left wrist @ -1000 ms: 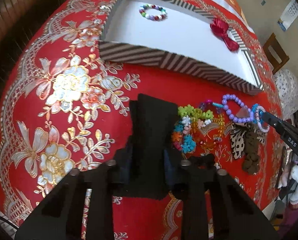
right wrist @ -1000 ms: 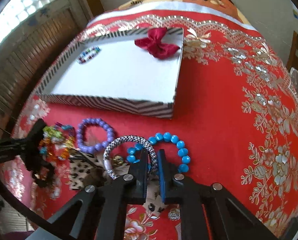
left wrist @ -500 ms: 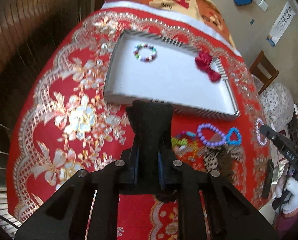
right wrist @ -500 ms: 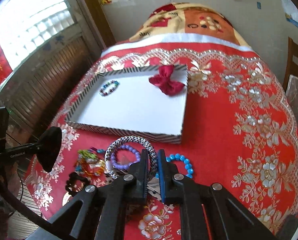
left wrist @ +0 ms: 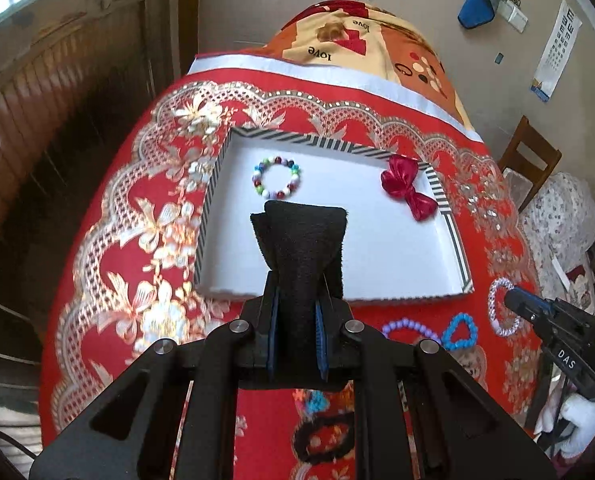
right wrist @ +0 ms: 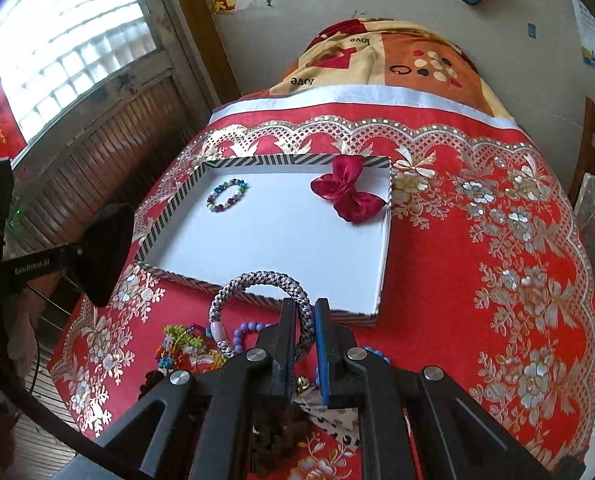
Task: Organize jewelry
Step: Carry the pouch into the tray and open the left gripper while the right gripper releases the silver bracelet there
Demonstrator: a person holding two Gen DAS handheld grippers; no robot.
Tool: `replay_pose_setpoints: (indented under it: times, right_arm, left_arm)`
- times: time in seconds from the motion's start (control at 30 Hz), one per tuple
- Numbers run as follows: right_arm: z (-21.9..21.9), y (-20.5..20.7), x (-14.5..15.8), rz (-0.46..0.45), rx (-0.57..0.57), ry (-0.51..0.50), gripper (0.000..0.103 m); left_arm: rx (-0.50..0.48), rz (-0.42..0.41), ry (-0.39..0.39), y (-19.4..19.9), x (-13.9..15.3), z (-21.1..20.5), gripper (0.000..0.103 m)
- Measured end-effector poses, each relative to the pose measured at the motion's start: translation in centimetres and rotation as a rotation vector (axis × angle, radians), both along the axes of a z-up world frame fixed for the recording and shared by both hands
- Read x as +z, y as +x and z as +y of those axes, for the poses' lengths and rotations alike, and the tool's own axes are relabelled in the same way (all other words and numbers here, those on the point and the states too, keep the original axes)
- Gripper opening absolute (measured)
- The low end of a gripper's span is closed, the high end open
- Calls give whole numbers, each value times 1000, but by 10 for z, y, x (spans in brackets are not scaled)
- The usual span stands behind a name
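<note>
Left wrist view: the left gripper [left wrist: 297,296] occupies the lower centre of the frame, its jaws clamped on a black fabric piece [left wrist: 302,240] that stands up between the fingers and flares above them. Behind it, at frame centre, lies the striped tray [left wrist: 455,240] with a multicoloured bead bracelet [left wrist: 277,177] at its upper left and a red bow [left wrist: 407,188] at its upper right. Below the tray's near wall, right of the jaws, a purple bead bracelet [left wrist: 407,326] and a blue bead bracelet [left wrist: 459,331] rest on the red tablecloth [left wrist: 109,240].

Right wrist view: the right gripper [right wrist: 305,320], at lower centre, pinches a braided grey bracelet [right wrist: 257,284]; the loop arcs up and left of the fingers (in front of the tray's near wall). More beaded jewellery [right wrist: 185,346] lies at lower left.
</note>
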State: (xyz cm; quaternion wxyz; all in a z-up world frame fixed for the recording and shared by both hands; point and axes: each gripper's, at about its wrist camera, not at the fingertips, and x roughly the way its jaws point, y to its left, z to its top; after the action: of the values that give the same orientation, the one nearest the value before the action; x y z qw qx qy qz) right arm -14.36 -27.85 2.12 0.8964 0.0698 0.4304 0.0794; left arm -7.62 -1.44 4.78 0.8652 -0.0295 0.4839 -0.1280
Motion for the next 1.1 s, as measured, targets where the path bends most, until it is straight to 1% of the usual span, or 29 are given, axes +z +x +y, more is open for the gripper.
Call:
replay_pose_setpoints:
  times: [0.23,0.57,0.83,1.1]
  right_arm:
    - [8,27,-1,17,16,-14,8]
    - [18,83,-12,55,34,-6,8]
    - [32,138,-34,114,48,10,8]
    - [43,194,-58,175,42,7,8]
  left_arm:
    - [1,-2,39,27,-9,-6,13]
    - [18,38,76,63,-32,-4,13]
    - [28,84,103,88,-57,0,13]
    - [41,136,109,109,-80,7,13]
